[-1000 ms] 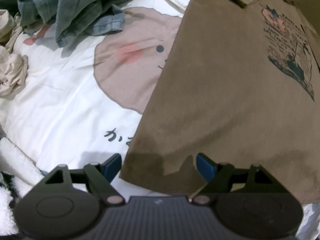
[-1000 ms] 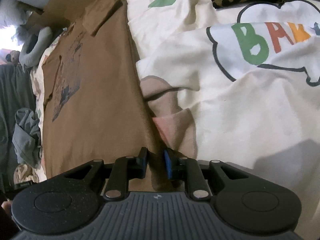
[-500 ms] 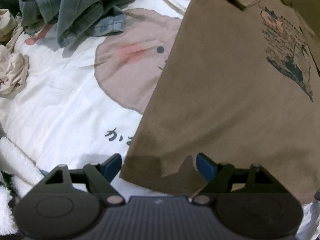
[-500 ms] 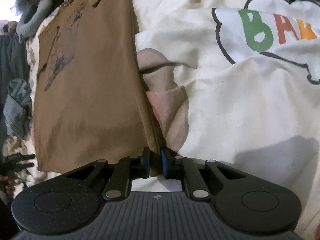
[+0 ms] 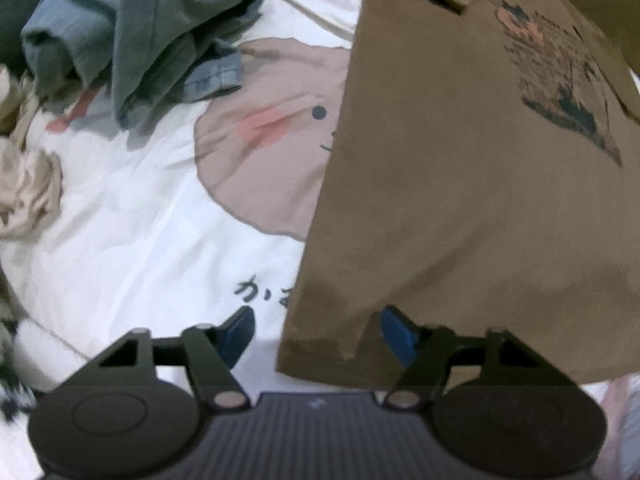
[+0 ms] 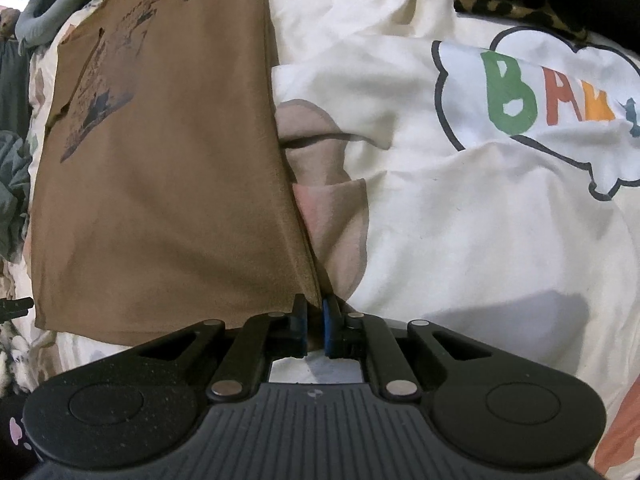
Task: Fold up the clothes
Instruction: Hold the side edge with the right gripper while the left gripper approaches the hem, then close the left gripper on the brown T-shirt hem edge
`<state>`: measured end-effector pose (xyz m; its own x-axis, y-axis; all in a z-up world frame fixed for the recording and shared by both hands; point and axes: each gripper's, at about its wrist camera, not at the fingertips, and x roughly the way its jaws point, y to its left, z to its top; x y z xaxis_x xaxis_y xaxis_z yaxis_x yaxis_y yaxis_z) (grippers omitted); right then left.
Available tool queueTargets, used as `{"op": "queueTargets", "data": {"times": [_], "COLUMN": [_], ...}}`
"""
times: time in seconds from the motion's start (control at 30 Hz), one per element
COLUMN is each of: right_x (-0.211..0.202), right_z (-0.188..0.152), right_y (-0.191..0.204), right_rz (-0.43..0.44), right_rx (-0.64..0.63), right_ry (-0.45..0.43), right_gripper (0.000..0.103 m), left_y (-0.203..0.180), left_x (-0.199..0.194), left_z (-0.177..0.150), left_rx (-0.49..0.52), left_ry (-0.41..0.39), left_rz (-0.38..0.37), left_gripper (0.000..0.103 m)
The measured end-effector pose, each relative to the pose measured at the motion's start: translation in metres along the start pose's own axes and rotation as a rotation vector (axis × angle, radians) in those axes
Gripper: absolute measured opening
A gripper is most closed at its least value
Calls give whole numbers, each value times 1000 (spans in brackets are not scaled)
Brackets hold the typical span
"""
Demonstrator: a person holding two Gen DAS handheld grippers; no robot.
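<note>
Lying flat on the bed, the brown T-shirt [image 5: 460, 208] is spread print side up over a cream bedsheet [image 5: 132, 232] patterned with cartoon drawings. Its sleeves are already folded in, so it makes a long narrow panel, with a dark and pinkish graphic [image 5: 560, 92] showing toward the far end. The hem is the nearest edge in both wrist views.

The right gripper [image 6: 314, 330] has its blue-padded fingers drawn together on the hem corner of the shirt [image 6: 160, 184], at the side that borders the open sheet; a thin fold of brown cloth sits pinched between the pads. The left gripper [image 5: 316, 334] hangs over the other hem corner with its fingers spread wide: one blue pad is over the white sheet just beside the shirt's edge, the other is over the brown cloth. Whether they touch the cloth, I cannot tell.

Beyond the shirt's left side a heap of blue-grey clothes [image 5: 132, 36] lies crumpled on the sheet, and a beige garment [image 5: 28, 192] is bunched near it. On the right side the sheet [image 6: 480, 220] shows a cloud shape with coloured letters [image 6: 544, 100], and a strip of leopard-print fabric [image 6: 516, 10] lies at the far edge.
</note>
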<state>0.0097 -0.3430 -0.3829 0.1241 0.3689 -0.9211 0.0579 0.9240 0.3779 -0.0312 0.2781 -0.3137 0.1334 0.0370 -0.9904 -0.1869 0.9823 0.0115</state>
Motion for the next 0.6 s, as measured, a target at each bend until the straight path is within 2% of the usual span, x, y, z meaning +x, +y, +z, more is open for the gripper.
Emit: {"op": "queueTargets", "data": {"times": [0.07,0.2,0.27,0.5,0.6], "right_x": [0,0,0,0,4], "right_z": [1,3,3,-1,2], "right_y": [0,2,3,7,14], "right_rz": [-2,-8,-10,-24,-35], "right_rx": [-5,-22,-29,-26,-14], "right_ry": [6,16,18,12,18], "right_gripper": [5,5,5,5,5], "left_y": [0,6,9,17,18], "left_x": [4,8,8,10,10], "left_z": [-2,-9,-13,-22,-20], "left_rx": [30,41,34,18,1], "left_ry": [9,4,0,12,19], "left_rz": [12,9,1,-6,-25], "left_gripper": [55,48,34,32,28]}}
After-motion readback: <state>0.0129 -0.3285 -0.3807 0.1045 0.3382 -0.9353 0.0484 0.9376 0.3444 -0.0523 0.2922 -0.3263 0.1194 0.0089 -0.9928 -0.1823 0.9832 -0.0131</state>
